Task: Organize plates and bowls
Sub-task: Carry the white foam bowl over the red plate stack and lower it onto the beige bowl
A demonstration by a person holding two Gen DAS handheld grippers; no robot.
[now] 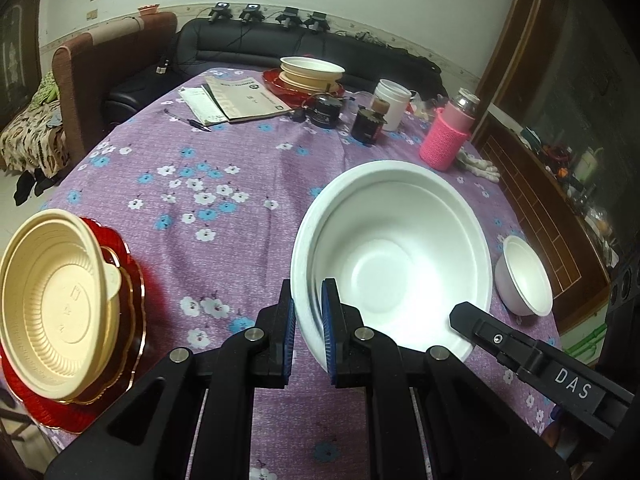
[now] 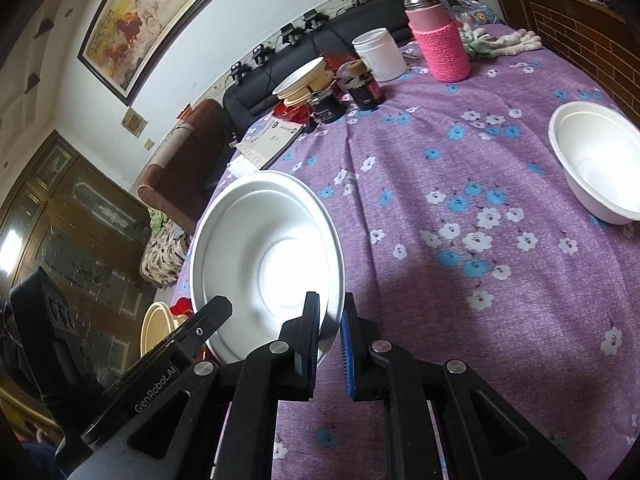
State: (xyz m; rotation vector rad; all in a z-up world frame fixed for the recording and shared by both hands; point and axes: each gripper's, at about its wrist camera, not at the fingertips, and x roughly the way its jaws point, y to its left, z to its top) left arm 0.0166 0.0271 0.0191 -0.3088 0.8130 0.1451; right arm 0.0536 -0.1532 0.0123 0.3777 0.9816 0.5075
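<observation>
The big white bowl is round, so it has no long side. It is tipped up, and its open side faces each camera, a bit upward. In the left wrist view it fills the lower right middle of the frame. In the right wrist view the same bowl sits in the lower left middle.

Both grippers hold this bowl by its rim. The left gripper is pinched on the near left edge of the rim, with one finger outside the bowl and one finger inside. The right gripper is pinched on the near right edge of the rim the same way. The bowl looks lifted off the purple flowered cloth.

A small white bowl stands upright on the cloth, just beside the big bowl at the right of the left wrist view. In the right wrist view this small bowl is at the right edge, well apart from the big bowl.

At the lower left of the left wrist view a cream bowl lies on red plates near the table's edge. Another stack of cream bowls is at the far end, beside papers, jars and a pink bottle. The middle of the cloth is bare.
</observation>
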